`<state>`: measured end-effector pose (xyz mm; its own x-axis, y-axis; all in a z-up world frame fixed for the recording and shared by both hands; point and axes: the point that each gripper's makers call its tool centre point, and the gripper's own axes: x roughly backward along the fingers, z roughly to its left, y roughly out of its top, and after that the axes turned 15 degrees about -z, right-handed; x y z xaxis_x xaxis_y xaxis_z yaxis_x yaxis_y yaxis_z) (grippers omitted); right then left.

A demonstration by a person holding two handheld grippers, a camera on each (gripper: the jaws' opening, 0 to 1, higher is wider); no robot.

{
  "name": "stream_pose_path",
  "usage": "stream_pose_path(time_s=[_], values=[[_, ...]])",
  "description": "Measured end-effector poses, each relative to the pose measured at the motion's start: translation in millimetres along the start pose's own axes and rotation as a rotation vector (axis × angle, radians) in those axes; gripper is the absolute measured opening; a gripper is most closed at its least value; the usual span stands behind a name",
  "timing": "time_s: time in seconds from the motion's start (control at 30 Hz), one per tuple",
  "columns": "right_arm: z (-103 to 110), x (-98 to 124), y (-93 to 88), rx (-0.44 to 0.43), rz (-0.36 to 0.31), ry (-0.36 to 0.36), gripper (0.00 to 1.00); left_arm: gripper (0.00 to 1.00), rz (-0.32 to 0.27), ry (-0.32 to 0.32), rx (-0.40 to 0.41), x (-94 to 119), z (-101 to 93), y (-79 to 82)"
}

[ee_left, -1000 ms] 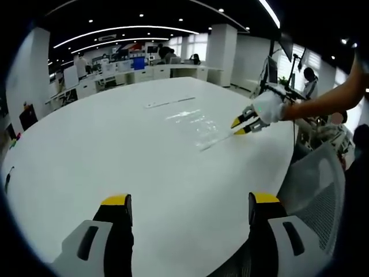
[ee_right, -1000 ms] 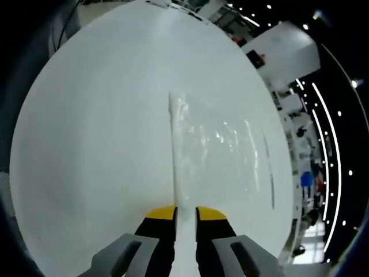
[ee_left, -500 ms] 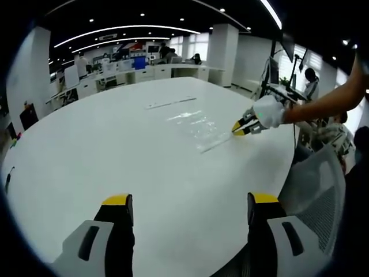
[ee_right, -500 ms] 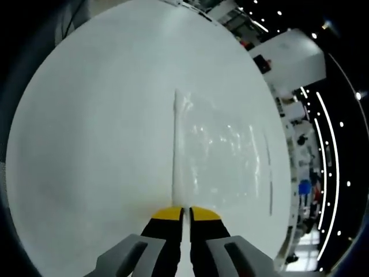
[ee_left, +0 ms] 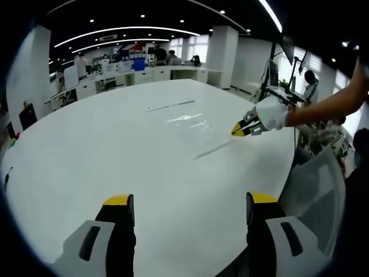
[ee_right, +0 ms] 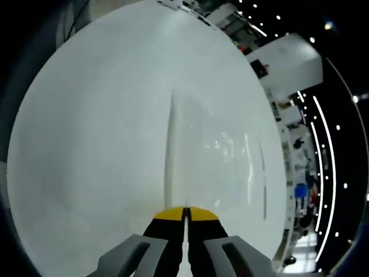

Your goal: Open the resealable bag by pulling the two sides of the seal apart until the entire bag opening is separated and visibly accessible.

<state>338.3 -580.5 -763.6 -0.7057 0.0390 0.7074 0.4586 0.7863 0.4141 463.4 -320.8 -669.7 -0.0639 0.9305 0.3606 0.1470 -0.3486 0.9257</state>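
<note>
On white table [ee_left: 86, 156]: 1 clear resealable bag [ee_left: 193, 130], seal edge pinched by right hand-held gripper [ee_right: 185, 212]; left hand-held gripper [ee_left: 187, 205] wide.

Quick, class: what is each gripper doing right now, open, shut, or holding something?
Left gripper: open, jaws wide apart above the table, holding nothing.
Right gripper: shut on the seal edge of the clear bag.

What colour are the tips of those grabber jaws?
Yellow, above black jaws. It shows best in the right gripper view, where the right gripper pinches the clear plastic resealable bag.
</note>
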Motion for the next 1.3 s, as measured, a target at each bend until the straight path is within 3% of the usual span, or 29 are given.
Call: stream_pose_path(time_s=[0.27,0.73,1.0,1.3], values=[[-2,5,9.4,-0.011,-0.030,-0.014,0.00,0.77,0.001,-0.011,-0.019,1,-5.2,-0.9],[-7,21,33.0,0.057,-0.082,-0.009,0.00,0.76,-0.007,-0.047,-0.068,-1,-18.4,1.2],[3,32,52.8,0.130,-0.106,0.021,0.00,0.76,-0.016,-0.068,-0.100,-2,-22.5,4.5],[17,41,72.5,0.116,-0.153,0.047,0.00,0.75,-0.025,-0.070,-0.108,3,-24.1,2.9]])
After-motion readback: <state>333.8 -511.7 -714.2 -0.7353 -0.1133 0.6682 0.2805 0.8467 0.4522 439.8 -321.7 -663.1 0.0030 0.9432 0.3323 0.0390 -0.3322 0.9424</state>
